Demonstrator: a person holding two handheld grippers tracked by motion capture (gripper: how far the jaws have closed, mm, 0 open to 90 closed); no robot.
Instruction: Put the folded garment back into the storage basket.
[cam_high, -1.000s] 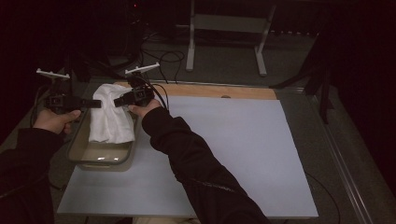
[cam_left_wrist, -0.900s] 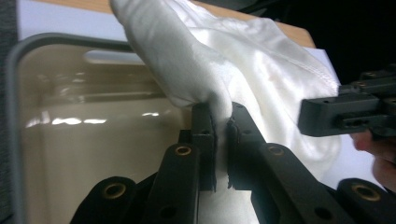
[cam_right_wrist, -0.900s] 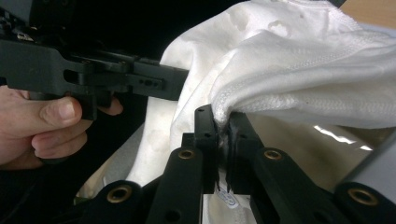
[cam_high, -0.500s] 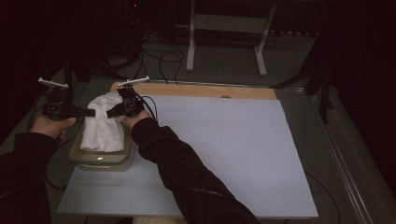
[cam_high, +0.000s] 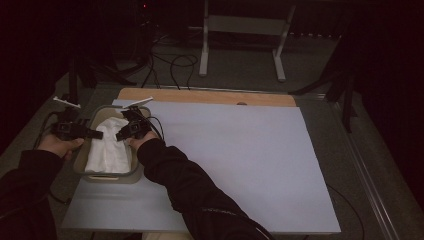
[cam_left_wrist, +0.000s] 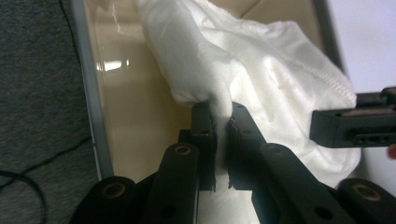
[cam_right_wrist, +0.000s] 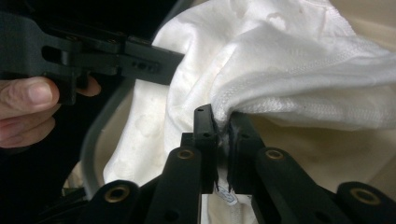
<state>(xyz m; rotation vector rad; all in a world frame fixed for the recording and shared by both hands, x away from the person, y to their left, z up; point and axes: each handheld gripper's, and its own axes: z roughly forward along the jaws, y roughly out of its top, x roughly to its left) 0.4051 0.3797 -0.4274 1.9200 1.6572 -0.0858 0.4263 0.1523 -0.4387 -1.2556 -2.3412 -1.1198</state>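
A white cloth (cam_high: 107, 150) lies in a see-through tub (cam_high: 80, 167) at the left side of the table (cam_high: 240, 165), near the person. Its long side runs from 12 o'clock to 6 o'clock in the high view, along the tub. The left tongs (cam_high: 96, 134) come in from 9 o'clock and pinch the far end of the cloth. The right tongs (cam_high: 120, 135) come in from 3 o'clock and pinch that same end, so the two tips point at each other with a bunch of cloth between them. In the left gripper view the left tongs (cam_left_wrist: 220, 122) are narrow, with a fold of cloth (cam_left_wrist: 261, 79) squeezed between the black jaws. In the right gripper view the right tongs (cam_right_wrist: 222, 122) are narrow too, biting a stitched edge of the cloth (cam_right_wrist: 289, 65), and their jaws have just begun to open a little while the cloth sits between them. The rest of the cloth trails toward 6 o'clock, down on the tub floor. Both hands are about as close to the cloth as each other. I think the cloth is being laid into the tub, so the next move would be to let go and lift the tongs straight up, away from the cloth
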